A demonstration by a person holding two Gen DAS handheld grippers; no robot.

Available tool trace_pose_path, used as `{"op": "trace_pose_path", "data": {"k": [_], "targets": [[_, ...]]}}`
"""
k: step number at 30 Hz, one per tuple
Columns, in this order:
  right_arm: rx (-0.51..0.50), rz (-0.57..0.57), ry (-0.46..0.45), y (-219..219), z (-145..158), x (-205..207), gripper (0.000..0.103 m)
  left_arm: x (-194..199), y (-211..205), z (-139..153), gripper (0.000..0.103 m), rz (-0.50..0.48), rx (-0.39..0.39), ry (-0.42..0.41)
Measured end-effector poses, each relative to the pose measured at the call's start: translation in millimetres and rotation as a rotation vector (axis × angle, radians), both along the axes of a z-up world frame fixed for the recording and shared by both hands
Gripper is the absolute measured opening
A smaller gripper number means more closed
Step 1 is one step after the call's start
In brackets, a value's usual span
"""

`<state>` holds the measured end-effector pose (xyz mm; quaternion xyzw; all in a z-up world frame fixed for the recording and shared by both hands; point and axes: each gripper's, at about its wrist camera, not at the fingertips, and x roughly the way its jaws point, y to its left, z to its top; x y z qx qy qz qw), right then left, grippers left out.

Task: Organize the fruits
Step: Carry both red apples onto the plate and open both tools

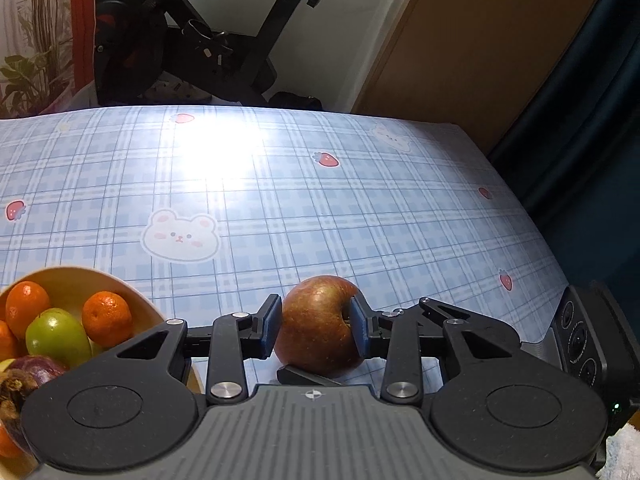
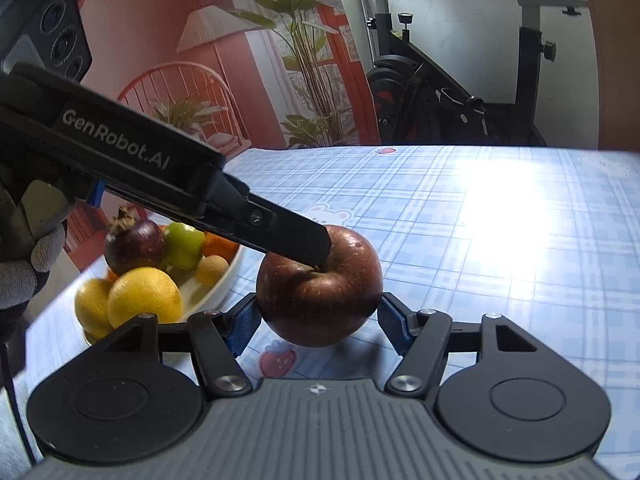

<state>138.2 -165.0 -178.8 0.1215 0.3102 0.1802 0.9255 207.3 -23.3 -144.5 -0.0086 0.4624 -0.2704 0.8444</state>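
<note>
Both grippers on one red apple above the checked tablecloth

The bowl of oranges, green fruit and lemons sits at nine o'clock of the apple. The right gripper clasps the apple's sides, its blue pads pressing it; the left gripper is clenched on it too, one finger reaching in from ten o'clock to the stem hollow.

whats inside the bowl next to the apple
The bowl holds two lemons, a mangosteen, a green fruit, oranges and a small tan fruit. Anything beneath them is hidden.
</note>
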Motion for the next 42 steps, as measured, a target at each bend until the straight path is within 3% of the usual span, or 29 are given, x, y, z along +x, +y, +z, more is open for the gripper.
{"op": "trace_pose_path", "data": {"k": [9,16,25,42], "targets": [[-0.074,0.101,-0.041,39,32,23,0.066,4,47,30,0.039,0.024,-0.02,-0.015],[-0.094,0.183,-0.038,76,39,43,0.066,7,85,40,0.039,0.08,-0.018,-0.024],[-0.141,0.247,-0.003,100,33,60,0.066,15,109,30,0.038,0.131,-0.053,-0.002],[-0.139,0.267,0.038,101,22,71,0.067,22,118,19,0.037,0.167,-0.027,0.0]]}}
